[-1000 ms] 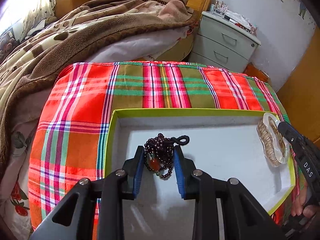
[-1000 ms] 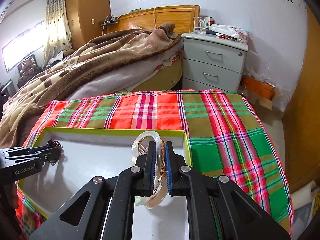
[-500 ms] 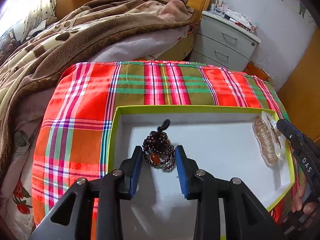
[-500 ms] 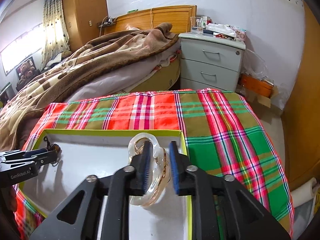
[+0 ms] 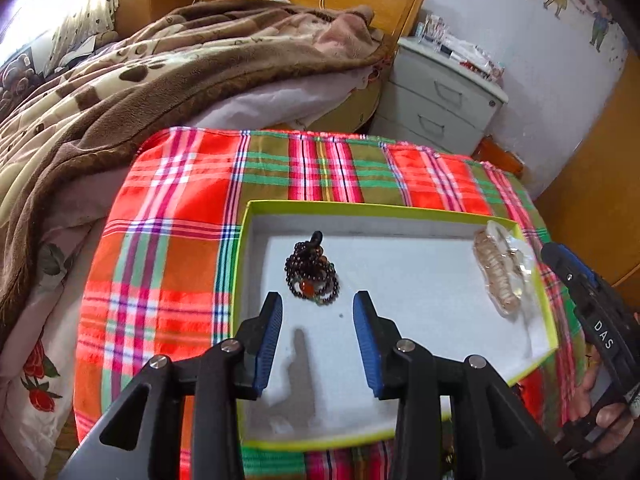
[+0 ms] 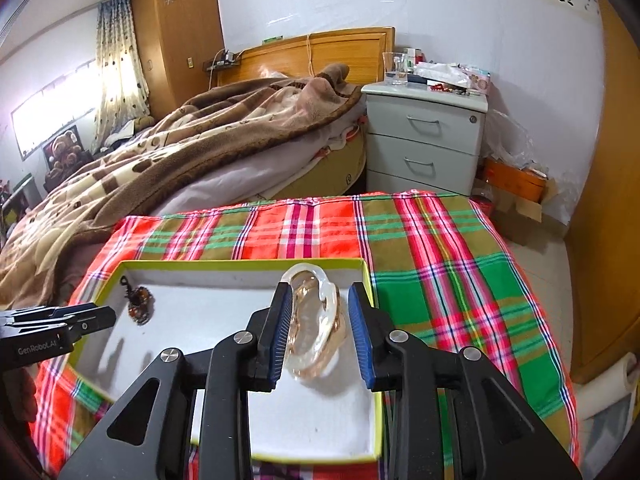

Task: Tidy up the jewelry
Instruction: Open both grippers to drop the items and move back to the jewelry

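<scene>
A white box with a lime-green rim (image 5: 360, 207) (image 6: 240, 265) sits on a plaid cloth. A dark beaded bracelet (image 5: 313, 274) (image 6: 139, 307) lies in the box's left part. My left gripper (image 5: 318, 334) is open just behind it, not touching it. A clear plastic packet of gold jewelry (image 6: 316, 322) (image 5: 502, 270) lies against the box's right wall. My right gripper (image 6: 320, 330) is open around the packet, jaws apart from it. The right gripper also shows at the edge of the left wrist view (image 5: 560, 258).
The plaid cloth (image 6: 440, 248) covers a low table beside a bed with a brown blanket (image 6: 200, 140). A grey nightstand (image 6: 428, 140) stands behind. A wooden door or cabinet (image 6: 608, 240) is to the right.
Both grippers have opened and drawn back. The left let go of the bead bracelet and the right let go of the clear packet; both items now rest in the box.
</scene>
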A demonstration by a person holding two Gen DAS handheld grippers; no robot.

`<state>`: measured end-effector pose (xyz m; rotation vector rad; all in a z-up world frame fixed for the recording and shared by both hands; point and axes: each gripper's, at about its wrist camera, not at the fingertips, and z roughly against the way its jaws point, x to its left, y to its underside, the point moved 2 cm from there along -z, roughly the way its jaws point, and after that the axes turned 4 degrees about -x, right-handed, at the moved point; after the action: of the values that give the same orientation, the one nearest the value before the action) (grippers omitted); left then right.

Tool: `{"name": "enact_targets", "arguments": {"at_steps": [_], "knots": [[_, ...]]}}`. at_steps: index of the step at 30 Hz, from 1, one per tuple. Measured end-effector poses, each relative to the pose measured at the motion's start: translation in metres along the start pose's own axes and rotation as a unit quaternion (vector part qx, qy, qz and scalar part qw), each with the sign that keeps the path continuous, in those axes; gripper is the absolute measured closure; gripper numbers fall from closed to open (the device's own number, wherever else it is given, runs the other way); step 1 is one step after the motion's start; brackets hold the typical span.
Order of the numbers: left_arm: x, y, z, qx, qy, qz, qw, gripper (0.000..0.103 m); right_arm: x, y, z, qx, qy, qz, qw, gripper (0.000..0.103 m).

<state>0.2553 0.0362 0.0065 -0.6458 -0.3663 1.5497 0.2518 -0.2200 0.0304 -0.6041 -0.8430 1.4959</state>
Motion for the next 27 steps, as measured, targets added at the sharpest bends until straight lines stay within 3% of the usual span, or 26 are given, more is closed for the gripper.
{"name": "enact_targets", "arguments": {"at_steps": [12, 18, 23, 27], "knots": [[0.012, 0.037, 0.051, -0.031, 0.031, 0.026, 0.9987, 0.064, -0.009, 0.038, 0.041, 0.02, -0.046, -0.038, 0.998, 0.073], [0.013, 0.063, 0.061, -0.022, 0.05, 0.037, 0.9978, 0.064, 0.003, 0.064, 0.046, 0.048, -0.071, -0.022, 0.996, 0.073], [0.018, 0.082, 0.066, -0.013, 0.052, 0.047, 0.9974, 0.057, 0.014, 0.078, 0.047, 0.067, -0.103, 0.0, 0.992, 0.073], [0.024, 0.096, 0.066, 0.008, 0.08, 0.07, 0.9943, 0.056, 0.025, 0.09, 0.046, 0.086, -0.128, 0.015, 0.988, 0.073]]}}
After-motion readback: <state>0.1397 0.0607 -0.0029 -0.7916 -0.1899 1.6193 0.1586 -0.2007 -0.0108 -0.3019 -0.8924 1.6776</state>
